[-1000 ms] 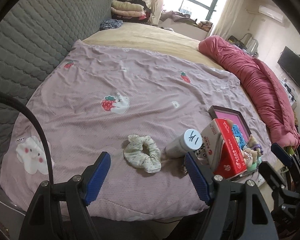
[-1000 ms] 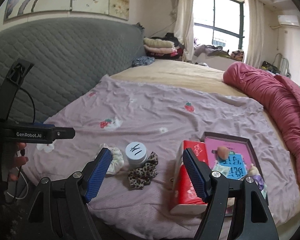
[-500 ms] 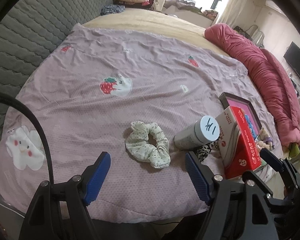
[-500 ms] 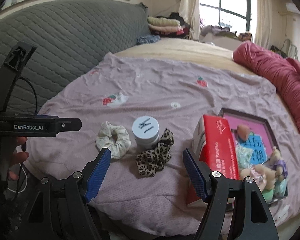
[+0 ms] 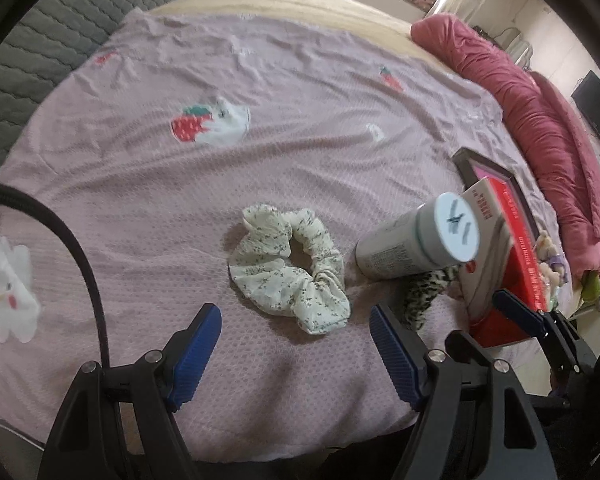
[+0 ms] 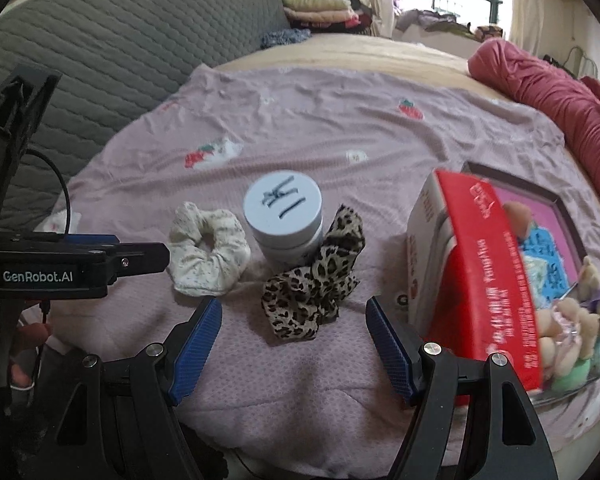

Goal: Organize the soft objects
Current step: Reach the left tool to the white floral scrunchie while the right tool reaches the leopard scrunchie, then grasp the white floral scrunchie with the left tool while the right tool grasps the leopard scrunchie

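Observation:
A cream floral scrunchie lies on the pink bedspread, just beyond my left gripper, which is open and empty above the spread. A leopard-print scrunchie lies just beyond my right gripper, also open and empty. Between the two scrunchies stands a grey canister with a white marked lid. The left gripper's body shows at the left in the right wrist view, and a right gripper finger at the right in the left wrist view.
A red tissue box stands to the right, beside a dark-framed tray with small plush toys. A rolled red duvet lies along the far right. A grey quilted headboard rises on the left; folded clothes are stacked far back.
Both grippers have come down toward the bedspread and tilted further downward, so the scrunchies, canister and tissue box look larger and nearer. The jaws stay equally wide. Nothing on the bed has moved.

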Action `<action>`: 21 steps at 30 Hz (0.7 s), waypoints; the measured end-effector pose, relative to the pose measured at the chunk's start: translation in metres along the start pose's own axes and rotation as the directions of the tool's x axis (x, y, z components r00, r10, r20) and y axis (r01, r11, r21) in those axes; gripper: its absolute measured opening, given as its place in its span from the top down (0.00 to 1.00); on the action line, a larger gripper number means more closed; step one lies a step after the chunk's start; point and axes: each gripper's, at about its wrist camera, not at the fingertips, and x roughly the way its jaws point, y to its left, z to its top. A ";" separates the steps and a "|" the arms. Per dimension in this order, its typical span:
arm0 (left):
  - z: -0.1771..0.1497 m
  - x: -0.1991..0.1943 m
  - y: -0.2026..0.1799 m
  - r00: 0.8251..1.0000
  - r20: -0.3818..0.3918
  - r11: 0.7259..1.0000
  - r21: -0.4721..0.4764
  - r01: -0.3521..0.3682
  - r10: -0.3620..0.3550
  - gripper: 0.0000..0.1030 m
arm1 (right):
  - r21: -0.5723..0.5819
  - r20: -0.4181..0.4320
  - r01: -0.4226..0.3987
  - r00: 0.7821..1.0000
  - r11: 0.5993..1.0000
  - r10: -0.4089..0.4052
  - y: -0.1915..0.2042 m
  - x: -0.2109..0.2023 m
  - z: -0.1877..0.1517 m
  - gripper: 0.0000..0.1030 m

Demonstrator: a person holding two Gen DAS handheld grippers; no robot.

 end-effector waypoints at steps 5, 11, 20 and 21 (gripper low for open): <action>0.009 0.024 0.004 0.999 -0.035 1.000 -0.015 0.009 -0.010 0.25 | -0.008 -0.030 0.045 0.999 0.999 -0.046 -0.002 0.027 0.001 0.27; 0.020 0.047 0.004 0.998 -0.069 1.000 -0.008 -0.006 0.006 0.24 | -0.019 -0.031 0.054 0.998 0.998 -0.055 -0.002 0.043 0.005 0.27; 0.026 0.090 -0.007 0.985 -0.134 0.994 0.032 -0.103 0.107 0.19 | -0.001 -0.038 0.082 0.996 0.997 -0.082 -0.005 0.057 0.009 0.34; 0.026 0.091 -0.008 0.985 -0.129 0.994 0.034 -0.107 0.110 0.19 | 0.006 -0.040 0.086 0.995 0.996 -0.086 -0.006 0.057 0.010 0.39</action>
